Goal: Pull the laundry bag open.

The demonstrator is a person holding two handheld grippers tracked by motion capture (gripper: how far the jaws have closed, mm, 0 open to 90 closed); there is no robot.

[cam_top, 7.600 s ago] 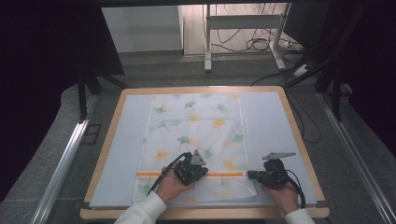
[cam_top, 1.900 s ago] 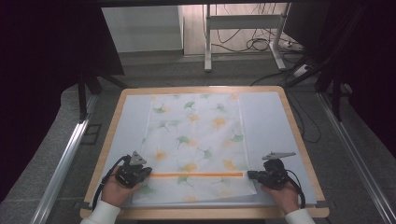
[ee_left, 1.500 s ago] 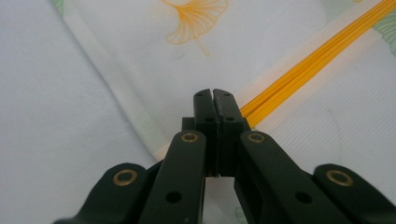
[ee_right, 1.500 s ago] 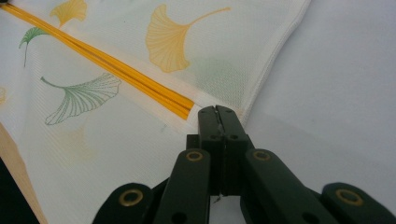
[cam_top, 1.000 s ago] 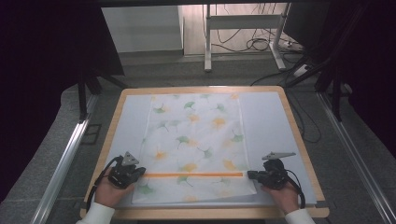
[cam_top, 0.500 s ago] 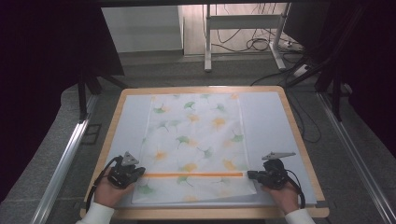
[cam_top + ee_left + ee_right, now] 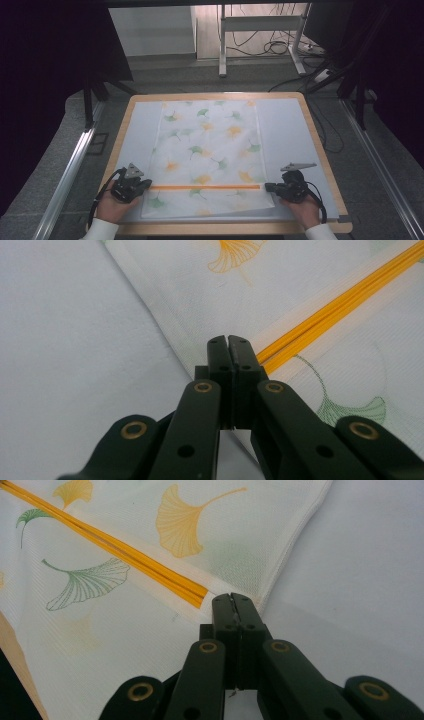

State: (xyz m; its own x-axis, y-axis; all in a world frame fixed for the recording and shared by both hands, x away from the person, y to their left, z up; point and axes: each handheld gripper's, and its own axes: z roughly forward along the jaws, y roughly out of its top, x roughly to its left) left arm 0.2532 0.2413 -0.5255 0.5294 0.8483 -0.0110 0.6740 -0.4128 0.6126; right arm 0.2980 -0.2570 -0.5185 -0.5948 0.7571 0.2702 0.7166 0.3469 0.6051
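At table, near edge: cloth (image 7: pixel 207 155) w/ ginkgo print is laid flat on white mat (image 7: pixel 287 135).
L gripper (image 7: pixel 145 184): jaws pressed together, seen clamped at cloth's left edge, at end of orange stripe (image 7: pixel 205 187).
R gripper (image 7: pixel 268 187): jaws closed, clamped on cloth's right edge by stripe's other end.
Stripe: stretched straight betw. both grippers.

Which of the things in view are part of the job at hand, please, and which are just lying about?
In use:
- white ginkgo-leaf printed cloth bag
- its orange zip strip
- left gripper, shut at the strip's end
- right gripper, shut at the other end

Lying about:
- floor cables
- metal stand
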